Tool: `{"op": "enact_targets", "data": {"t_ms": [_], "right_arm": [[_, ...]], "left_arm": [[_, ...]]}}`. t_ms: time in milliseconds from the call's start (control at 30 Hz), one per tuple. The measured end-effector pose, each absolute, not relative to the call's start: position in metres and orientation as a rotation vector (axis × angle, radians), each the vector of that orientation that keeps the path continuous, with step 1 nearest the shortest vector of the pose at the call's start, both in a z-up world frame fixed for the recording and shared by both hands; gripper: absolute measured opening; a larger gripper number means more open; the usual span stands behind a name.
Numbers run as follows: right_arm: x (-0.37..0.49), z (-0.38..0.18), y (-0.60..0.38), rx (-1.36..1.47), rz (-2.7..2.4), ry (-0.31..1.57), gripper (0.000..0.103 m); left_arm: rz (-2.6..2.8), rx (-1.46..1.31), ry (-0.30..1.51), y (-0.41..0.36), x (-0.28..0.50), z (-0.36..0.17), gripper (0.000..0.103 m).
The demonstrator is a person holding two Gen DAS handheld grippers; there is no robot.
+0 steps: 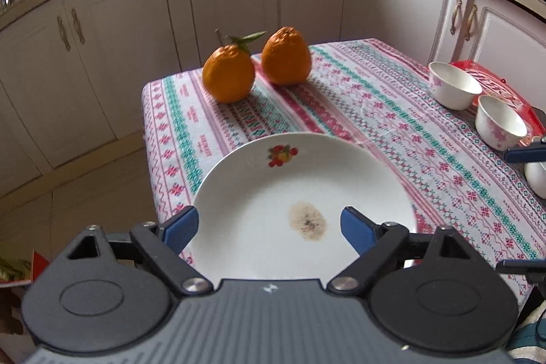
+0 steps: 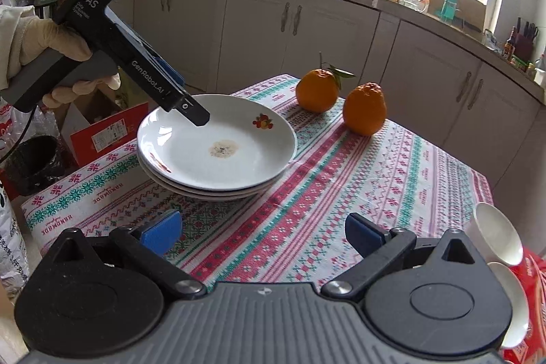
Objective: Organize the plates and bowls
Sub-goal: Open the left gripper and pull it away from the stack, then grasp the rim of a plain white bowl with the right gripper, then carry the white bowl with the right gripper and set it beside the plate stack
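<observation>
Plates [image 2: 218, 156] — beneath left hand-held gripper [image 1: 269, 226]

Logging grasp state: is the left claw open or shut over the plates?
Open. The left claw has its blue pads apart above the top plate, gripping nothing.

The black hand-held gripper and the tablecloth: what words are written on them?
"DAS": top of the left hand-held gripper.
"GenRobot.AI": along its side.
"HANDMADE": tablecloth border, upside down.
The small lines under "DAS", the red box label and the red packet print are too small or blurred to read.
</observation>
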State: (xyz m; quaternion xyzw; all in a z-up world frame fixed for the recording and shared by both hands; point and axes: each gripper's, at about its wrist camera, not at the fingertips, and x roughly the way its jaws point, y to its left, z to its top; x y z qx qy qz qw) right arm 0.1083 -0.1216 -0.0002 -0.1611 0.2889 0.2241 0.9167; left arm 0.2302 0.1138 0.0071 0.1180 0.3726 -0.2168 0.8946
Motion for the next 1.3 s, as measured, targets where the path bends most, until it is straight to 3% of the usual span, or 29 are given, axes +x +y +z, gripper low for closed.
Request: {"op": "enact_targets", "data": {"t_ms": [333,667,1067,1300], "right_arm": [[0.07,0.015,-0.219,-0.302,0.197,0.56,0.103],[0.045,0.005,-0.326,-0.095,0.048,0.612,0.103],[0.053,-0.027,-0.373,0.103,0.092,0.711,0.102],[0.062,-0.036,-0.383,0.167,0.132,0.751,0.082]], "left_arm": [[-0.675,0.354,0.578,0.005,0.152,0.007,0.095],[-0.924,0.371,0.56,-0.104,0.105,-0.028,0.095],[-1.058,0.354,0.595,-0.178,0.092,-0.059,0.095],[-1.071,0.356,0.577,-0.188,0.092,-0.062,0.091]]}}
